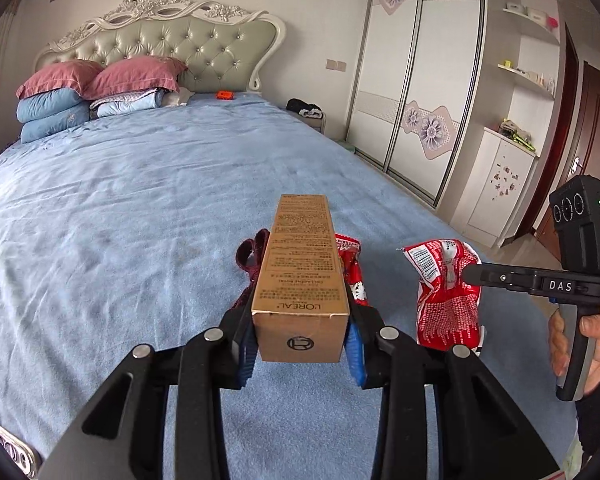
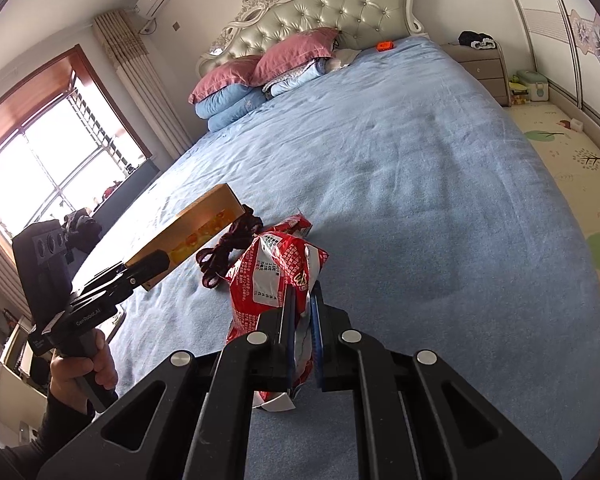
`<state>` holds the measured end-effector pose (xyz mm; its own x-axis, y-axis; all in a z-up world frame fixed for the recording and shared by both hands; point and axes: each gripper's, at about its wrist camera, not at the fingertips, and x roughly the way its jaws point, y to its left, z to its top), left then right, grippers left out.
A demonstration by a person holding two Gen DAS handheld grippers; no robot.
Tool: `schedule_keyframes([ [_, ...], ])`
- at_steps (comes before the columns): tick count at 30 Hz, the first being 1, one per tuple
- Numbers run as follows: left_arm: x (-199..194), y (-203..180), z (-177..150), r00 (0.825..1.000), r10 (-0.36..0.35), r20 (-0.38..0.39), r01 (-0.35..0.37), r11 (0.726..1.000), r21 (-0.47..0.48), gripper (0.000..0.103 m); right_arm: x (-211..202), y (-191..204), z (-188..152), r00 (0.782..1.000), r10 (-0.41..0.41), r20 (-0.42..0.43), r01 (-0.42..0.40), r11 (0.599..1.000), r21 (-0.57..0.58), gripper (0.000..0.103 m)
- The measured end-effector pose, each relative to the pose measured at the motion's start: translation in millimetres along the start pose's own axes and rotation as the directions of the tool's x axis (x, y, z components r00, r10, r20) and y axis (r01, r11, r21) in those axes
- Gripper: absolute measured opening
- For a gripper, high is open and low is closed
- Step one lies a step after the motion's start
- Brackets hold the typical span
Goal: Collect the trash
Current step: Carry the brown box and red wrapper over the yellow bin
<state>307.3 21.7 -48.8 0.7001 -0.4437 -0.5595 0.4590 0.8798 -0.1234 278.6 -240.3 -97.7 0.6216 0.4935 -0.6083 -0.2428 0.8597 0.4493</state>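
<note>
Left gripper (image 1: 300, 350): blue pads pressed on both sides of the near end of the tan carton (image 1: 300, 276); carton sticks out forward along the fingers, lifted clear of the blue bedsheet (image 1: 120, 220).
Dark red cord (image 1: 252, 264): loose on the sheet, just beside and under the carton's left edge (not held by either tool).
Second red wrapper (image 1: 352, 268): lies on the sheet right of the carton, partly hidden behind it.
Right gripper (image 2: 302, 320): fingers together, pinching the crumpled red snack bag (image 2: 272, 280); bag hangs off the sheet near the bed's foot.
Step in hand: both tools loaded, one trash item each; pick-up looks done, carry-off pending.
Bin: not visible in either view.
Next move, judged: take both items to a bin and release, keeping the long carton from levering out; then return for cord and wrapper.
</note>
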Motion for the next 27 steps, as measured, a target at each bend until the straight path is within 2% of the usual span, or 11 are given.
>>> schedule_keyframes([
  [5, -27.3, -30.3, 4.4, 0.999, -0.030, 0.021, 0.029, 0.999, 0.044, 0.036, -25.7, 6.6, 0.1, 0.999, 0.003, 0.047, -0.002, 1.000, -0.016, 0.007],
  [12, -31.4, -86.9, 9.2, 0.994, -0.103, 0.019, 0.101, 0.990, 0.101, 0.036, -76.7, -13.3, -8.7, 0.993, -0.045, 0.110, 0.046, 0.999, -0.004, 0.007],
  [19, -4.6, -166.8, 15.9, 0.978, -0.207, -0.016, 0.207, 0.966, 0.157, 0.036, -144.0, -59.2, -25.8, 0.973, -0.153, 0.173, 0.145, 0.988, 0.057, 0.007],
  [27, 46.3, -278.7, 22.7, 0.941, -0.321, -0.105, 0.337, 0.908, 0.247, 0.036, -224.4, -130.5, -51.8, 0.928, -0.300, 0.219, 0.269, 0.949, 0.162, 0.007],
])
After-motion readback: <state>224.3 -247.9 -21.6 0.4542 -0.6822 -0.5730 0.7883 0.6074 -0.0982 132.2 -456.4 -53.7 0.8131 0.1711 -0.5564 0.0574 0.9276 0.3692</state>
